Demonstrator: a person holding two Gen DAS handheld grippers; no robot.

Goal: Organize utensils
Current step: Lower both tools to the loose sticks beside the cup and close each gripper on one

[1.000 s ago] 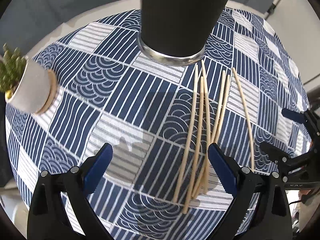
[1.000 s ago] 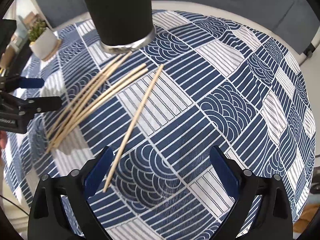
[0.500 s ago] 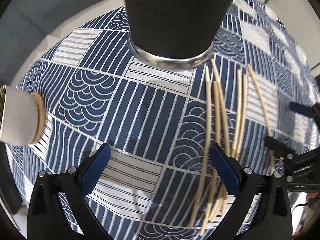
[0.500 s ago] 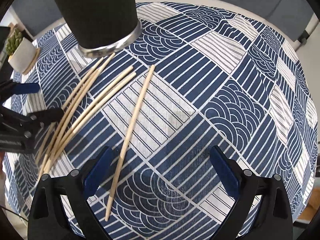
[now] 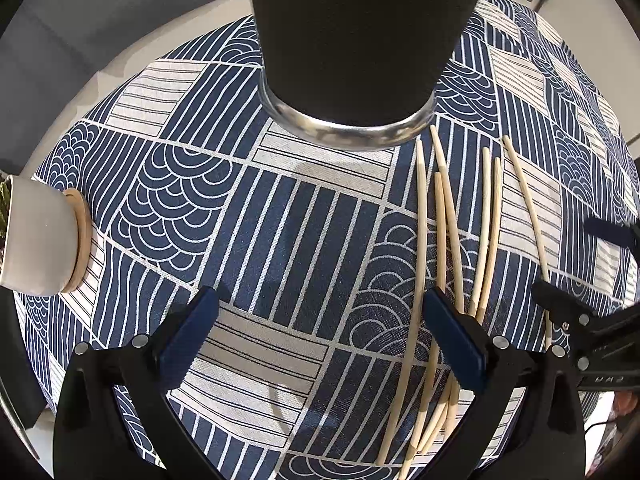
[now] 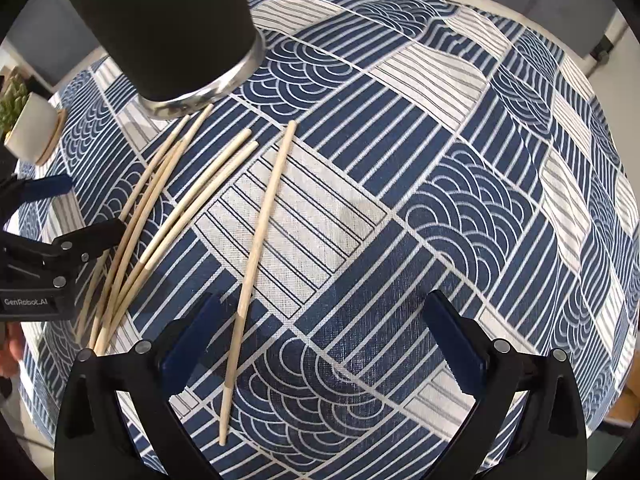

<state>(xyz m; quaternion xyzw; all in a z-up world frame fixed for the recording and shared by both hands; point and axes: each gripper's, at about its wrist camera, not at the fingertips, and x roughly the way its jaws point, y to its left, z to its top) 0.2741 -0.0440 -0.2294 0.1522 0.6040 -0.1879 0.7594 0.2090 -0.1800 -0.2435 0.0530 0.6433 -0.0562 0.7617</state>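
I hold both grippers, left [image 5: 320, 344] and right [image 6: 320, 344], wide and empty over the worktop [image 6: 460, 168]; chopsticks [image 6: 262, 224] lie fanned beside the cup [image 6: 160, 24], awaiting collection.

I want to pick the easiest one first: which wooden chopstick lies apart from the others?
The single pale wooden chopstick nearest the right gripper; the other five fan out together beside the left gripper.

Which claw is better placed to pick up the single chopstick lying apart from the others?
Probably the right claw: open, and the lone chopstick runs beside its left finger.
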